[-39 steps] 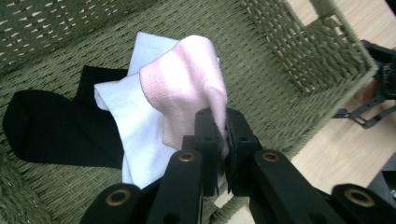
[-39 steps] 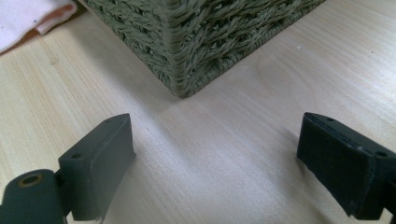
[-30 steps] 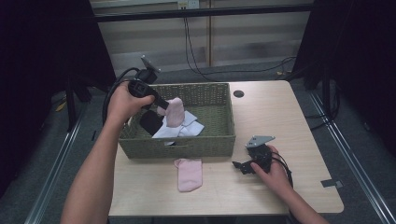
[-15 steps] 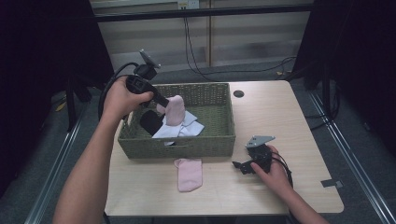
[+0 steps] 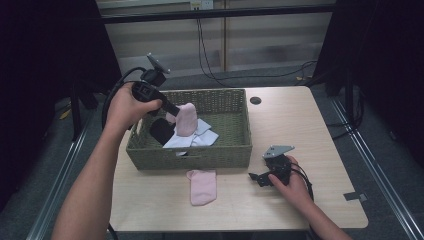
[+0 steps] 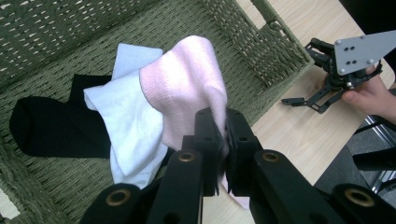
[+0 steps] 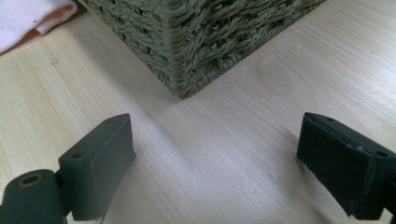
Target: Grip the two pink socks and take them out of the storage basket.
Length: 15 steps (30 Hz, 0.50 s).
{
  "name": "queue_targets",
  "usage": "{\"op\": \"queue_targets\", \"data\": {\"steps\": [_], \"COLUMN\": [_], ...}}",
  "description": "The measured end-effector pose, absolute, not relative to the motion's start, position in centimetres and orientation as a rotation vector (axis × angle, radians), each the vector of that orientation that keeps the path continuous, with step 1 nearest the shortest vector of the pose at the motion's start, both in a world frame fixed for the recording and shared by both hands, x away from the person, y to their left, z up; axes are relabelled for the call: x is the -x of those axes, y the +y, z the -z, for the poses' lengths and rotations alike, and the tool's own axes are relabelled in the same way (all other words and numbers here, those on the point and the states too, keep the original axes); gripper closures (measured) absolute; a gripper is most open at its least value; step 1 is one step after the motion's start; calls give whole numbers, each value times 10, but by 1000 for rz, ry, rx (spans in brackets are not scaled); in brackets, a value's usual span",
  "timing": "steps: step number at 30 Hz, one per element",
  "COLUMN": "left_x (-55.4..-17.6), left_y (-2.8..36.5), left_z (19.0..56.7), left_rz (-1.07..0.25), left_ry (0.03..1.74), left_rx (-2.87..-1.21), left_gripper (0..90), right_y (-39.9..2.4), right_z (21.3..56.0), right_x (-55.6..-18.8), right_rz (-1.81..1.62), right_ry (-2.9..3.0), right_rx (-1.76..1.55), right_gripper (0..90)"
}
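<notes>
A pink sock [image 5: 186, 119] [image 6: 187, 88] hangs above the inside of the green wicker basket [image 5: 220, 99] [image 6: 60, 28], pinched at its edge by my left gripper [image 5: 172, 114] [image 6: 223, 140], which is shut on it. Under it in the basket lie a white sock [image 5: 204, 135] [image 6: 126, 121] and a black sock [image 5: 161, 131] [image 6: 51, 126]. A second pink sock [image 5: 202, 186] [image 7: 28, 16] lies flat on the table in front of the basket. My right gripper [image 5: 256, 177] [image 7: 215, 163] rests on the table to the right of it, jaws wide apart and empty, facing the basket's corner [image 7: 180, 56].
The light wooden table [image 5: 300, 125] has bare room right of the basket. A dark round hole [image 5: 255, 100] sits in the tabletop behind the basket's right end. Cables run along the floor behind the table.
The left hand has lifted slightly and shifted back with the pink sock still pinched. The right hand and the sock on the table stay put.
</notes>
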State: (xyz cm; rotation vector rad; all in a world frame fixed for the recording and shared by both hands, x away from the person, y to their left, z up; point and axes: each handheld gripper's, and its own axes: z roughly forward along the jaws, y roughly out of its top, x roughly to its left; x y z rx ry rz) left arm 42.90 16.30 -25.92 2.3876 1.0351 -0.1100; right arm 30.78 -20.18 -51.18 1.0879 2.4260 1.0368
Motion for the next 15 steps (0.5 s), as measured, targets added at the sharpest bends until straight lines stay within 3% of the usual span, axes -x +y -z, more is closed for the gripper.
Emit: {"op": "queue_targets", "data": {"steps": [15], "left_x": [-410], "left_y": [164], "left_z": [252], "left_rz": [132], "left_ry": [971], "left_rx": [-2386], "left_gripper": [852], "right_y": [-202], "right_z": [512], "right_x": [-308], "right_rz": [-1035], "right_ry": [2426], "right_rx": [-1086], "right_gripper": [102]}}
